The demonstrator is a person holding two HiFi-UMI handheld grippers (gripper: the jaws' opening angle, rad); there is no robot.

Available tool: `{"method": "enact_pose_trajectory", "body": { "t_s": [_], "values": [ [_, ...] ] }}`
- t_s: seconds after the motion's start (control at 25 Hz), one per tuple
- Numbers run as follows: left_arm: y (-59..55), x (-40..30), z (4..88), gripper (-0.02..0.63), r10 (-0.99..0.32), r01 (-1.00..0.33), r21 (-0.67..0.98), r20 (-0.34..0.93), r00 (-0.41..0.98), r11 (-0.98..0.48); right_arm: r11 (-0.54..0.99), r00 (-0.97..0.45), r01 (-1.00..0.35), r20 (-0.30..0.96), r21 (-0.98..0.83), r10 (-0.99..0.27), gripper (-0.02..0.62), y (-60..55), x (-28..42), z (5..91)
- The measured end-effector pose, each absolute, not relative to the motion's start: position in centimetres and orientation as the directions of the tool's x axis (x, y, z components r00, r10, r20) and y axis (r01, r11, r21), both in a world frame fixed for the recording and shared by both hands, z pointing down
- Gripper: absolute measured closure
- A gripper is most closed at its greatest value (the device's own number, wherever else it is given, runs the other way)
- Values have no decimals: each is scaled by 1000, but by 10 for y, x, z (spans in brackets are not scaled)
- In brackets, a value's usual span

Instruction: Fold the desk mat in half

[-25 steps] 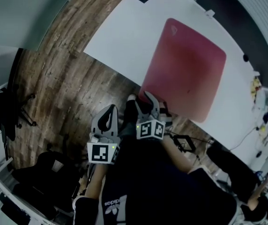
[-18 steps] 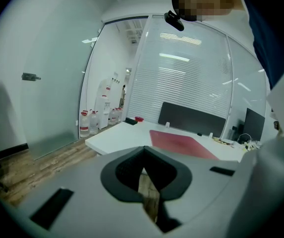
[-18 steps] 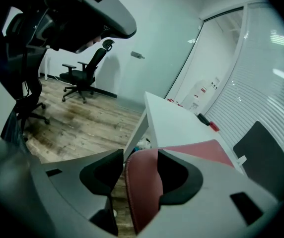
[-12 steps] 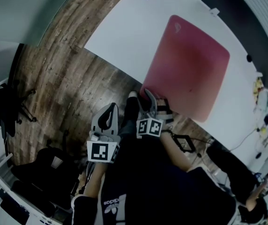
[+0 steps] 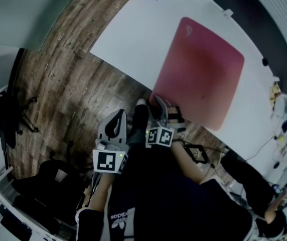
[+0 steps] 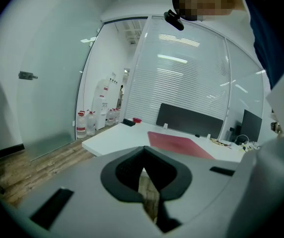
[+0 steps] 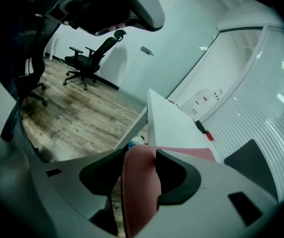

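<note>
Red desk mat (image 5: pixel 198 72) sits pinched between fingers (image 7: pixel 177 176) of the right gripper (image 5: pixel 160 107).

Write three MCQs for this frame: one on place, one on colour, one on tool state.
1. Where does the desk mat lie?
A) on the white table
B) on the wood floor
C) over a chair

2. What colour is the desk mat?
A) blue
B) grey
C) red

3. What is the right tool doing?
A) open and empty
B) shut on the desk mat's near edge
C) shut on a cable

Answers: 1 A, the head view shows it resting on the table top. 2 C, it reads red in every view. 3 B, the right gripper view shows the mat's stitched edge pinched between the jaws.
</note>
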State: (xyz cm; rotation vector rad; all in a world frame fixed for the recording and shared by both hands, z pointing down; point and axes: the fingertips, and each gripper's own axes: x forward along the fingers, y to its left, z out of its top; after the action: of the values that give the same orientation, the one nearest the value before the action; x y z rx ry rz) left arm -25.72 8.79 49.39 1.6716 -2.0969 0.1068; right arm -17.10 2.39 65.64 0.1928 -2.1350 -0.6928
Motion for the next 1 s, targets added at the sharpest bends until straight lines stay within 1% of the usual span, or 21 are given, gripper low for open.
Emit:
{"method": "enact_pose_trajectory", "body": {
  "t_s": [0.2, 0.28, 0.48, 0.56, 0.84, 1.0],
  "values": [
    [85, -263, 490, 603, -913, -931, 245, 371, -169, 272, 866, -643, 45, 678, 498, -357, 397, 25, -173, 644],
    [84, -263, 491, 603, -914, -937, 237, 375, -156, 257, 877, -655, 19, 669, 479, -351, 412, 25, -173, 637],
    [72, -261, 484, 603, -930, -941, 254, 346, -127, 223, 892, -670, -16, 657, 453, -346, 490, 31, -172, 623],
    [67, -260, 481, 603, -935, -944, 258, 337, -113, 207, 894, -674, -40, 649, 445, -353, 555, 31, -171, 617],
    [46, -254, 474, 603, -947, -950, 271, 315, -65, 156, 908, -684, -141, 625, 394, -377, 577, 10, -168, 597],
    [41, -249, 478, 603, -944, -968, 231, 329, -19, 99, 913, -693, -190, 609, 361, -385, 577, -3, -167, 583]
  ]
}}
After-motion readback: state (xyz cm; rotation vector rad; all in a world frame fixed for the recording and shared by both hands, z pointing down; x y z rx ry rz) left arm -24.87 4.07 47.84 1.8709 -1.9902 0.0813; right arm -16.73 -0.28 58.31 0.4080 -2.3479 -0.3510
